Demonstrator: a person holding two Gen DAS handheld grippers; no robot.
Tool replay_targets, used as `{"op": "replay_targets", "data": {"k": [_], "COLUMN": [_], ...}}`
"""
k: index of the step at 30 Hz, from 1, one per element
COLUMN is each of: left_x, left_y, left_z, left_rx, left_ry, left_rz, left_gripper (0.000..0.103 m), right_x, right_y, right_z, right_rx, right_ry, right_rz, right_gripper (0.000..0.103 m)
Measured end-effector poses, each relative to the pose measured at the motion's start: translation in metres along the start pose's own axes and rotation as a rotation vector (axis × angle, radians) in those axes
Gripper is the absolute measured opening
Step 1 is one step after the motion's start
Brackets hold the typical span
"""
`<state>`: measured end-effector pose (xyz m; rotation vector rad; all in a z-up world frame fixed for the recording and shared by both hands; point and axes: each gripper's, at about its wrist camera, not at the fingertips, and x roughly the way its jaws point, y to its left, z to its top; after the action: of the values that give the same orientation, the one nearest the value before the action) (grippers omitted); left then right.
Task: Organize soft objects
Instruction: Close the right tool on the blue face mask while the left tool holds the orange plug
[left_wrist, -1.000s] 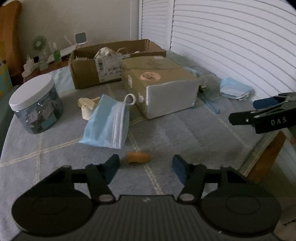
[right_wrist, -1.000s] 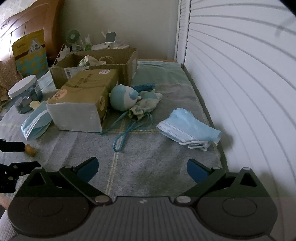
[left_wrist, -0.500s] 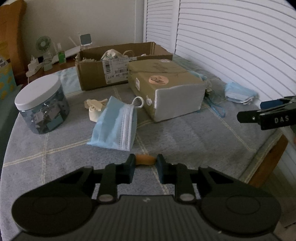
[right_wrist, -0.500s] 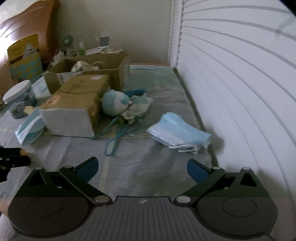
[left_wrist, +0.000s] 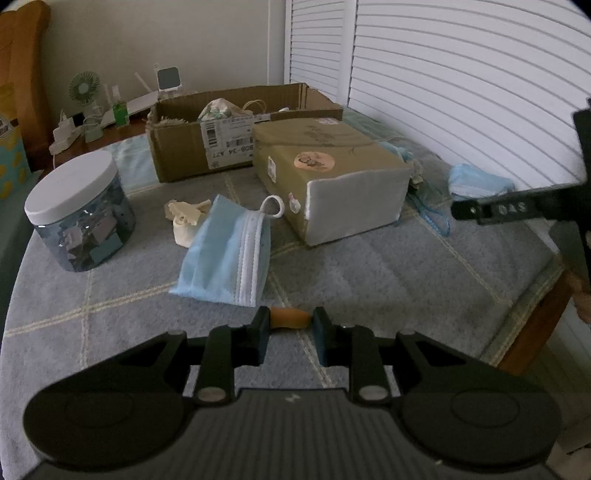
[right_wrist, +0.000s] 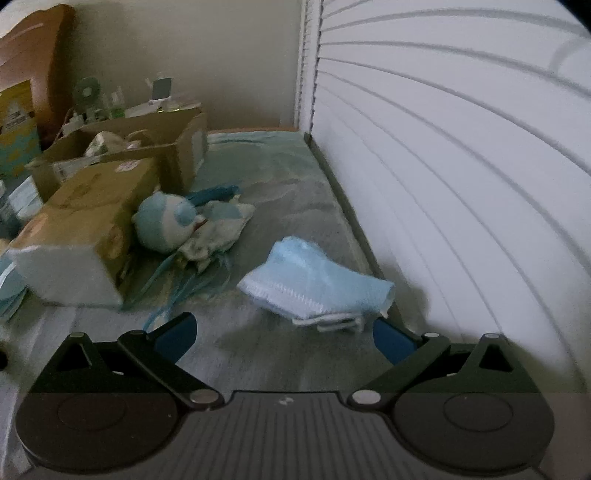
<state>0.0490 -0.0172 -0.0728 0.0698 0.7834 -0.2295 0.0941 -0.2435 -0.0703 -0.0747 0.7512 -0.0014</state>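
My left gripper (left_wrist: 290, 328) is shut on a small orange soft piece (left_wrist: 290, 318) just above the grey blanket. A folded blue face mask (left_wrist: 227, 254) lies just beyond it, next to a cream soft toy (left_wrist: 184, 221). My right gripper (right_wrist: 282, 334) is open and empty, close in front of a second blue face mask (right_wrist: 314, 282). A blue and white plush toy (right_wrist: 166, 223) with cloth and cords lies to its left. The right gripper also shows at the right edge of the left wrist view (left_wrist: 517, 210).
An open cardboard box (left_wrist: 236, 129) with soft items stands at the back. A closed tan box (left_wrist: 328, 177) lies in the middle. A white-lidded jar (left_wrist: 79, 210) stands at the left. White shutters (right_wrist: 461, 166) run along the right. The table edge (left_wrist: 535, 321) is near right.
My left gripper closed on the orange piece and lifted it slightly. My right gripper moved forward, closer to the second mask, staying open.
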Motion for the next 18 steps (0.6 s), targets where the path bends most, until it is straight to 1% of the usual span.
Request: {"op": "replay_targets", "data": {"k": [4,11,16,18], "left_x": [0.002,0.003,0.005,0.006], "left_y": [0.000,0.000,0.000,0.000], "left_z": [0.001,0.003,0.004,0.005], "left_rx": [-0.004,0.001,0.002,0.002], "left_ry": [0.000,0.000,0.000,0.000], "left_rz": [-0.006,-0.010,-0.014,-0.015], "left_gripper": [0.023,0.023,0.023,0.023], "right_x": [0.012,0.020,0.022,0.021], "right_y": [0.002,0.001,0.000,-0.002], "right_z": [0.008,0.016,0.019,0.019], "right_rx": [0.007,0.041,0.066,0.076], "right_ry": [-0.008,-0.030,-0.043,-0.050], "right_rz": [-0.029,-0.042,-0.055,-0.061], "right_gripper": [0.103,0.103,0.099,0.096]}}
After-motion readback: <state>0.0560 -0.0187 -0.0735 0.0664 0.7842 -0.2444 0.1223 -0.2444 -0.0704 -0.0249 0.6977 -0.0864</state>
